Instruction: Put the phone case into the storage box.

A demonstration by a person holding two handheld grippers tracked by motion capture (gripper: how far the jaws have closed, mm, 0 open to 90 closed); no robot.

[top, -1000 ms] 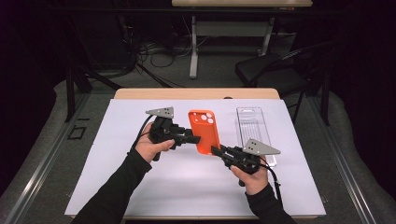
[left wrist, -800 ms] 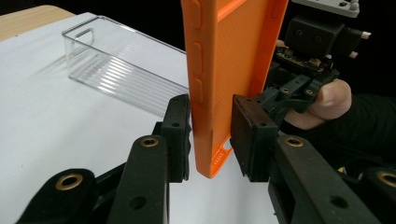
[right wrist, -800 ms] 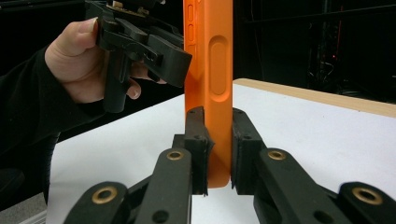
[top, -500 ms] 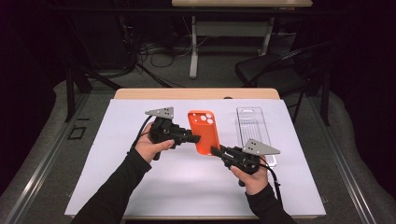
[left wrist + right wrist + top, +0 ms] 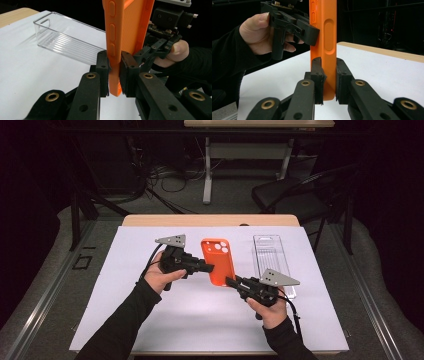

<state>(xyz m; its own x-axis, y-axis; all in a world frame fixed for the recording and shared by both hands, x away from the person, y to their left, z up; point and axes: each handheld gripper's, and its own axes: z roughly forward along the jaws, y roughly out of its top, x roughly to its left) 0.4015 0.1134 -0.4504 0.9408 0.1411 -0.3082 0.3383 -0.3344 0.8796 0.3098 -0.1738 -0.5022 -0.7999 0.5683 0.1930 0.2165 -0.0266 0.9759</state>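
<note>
Orange phone case (image 5: 218, 261) was held above the table (image 5: 125, 285), just left of the clear tray (image 5: 272, 262), its long axis running away from the person. Left hand-held gripper (image 5: 209, 268), whose jaws had just been closing, clamped its left edge; right hand-held gripper (image 5: 231, 281) gripped its near end.

- The bench (image 5: 210, 220) has a pale wooden top, seen as a strip along its far edge; a white sheet (image 5: 200, 320) covers the rest.
- Grey floor (image 5: 45, 285) surrounds the bench, with a small square outline marked at the left (image 5: 81, 262).
- Beyond, the room is dark; only the near area is lit.
- A second table (image 5: 257, 124) stands far off on a white leg (image 5: 206, 175).
- Black cables (image 5: 160, 182) lie tangled on the floor, far left.
- A dark chair (image 5: 295, 195) sits far right.
</note>
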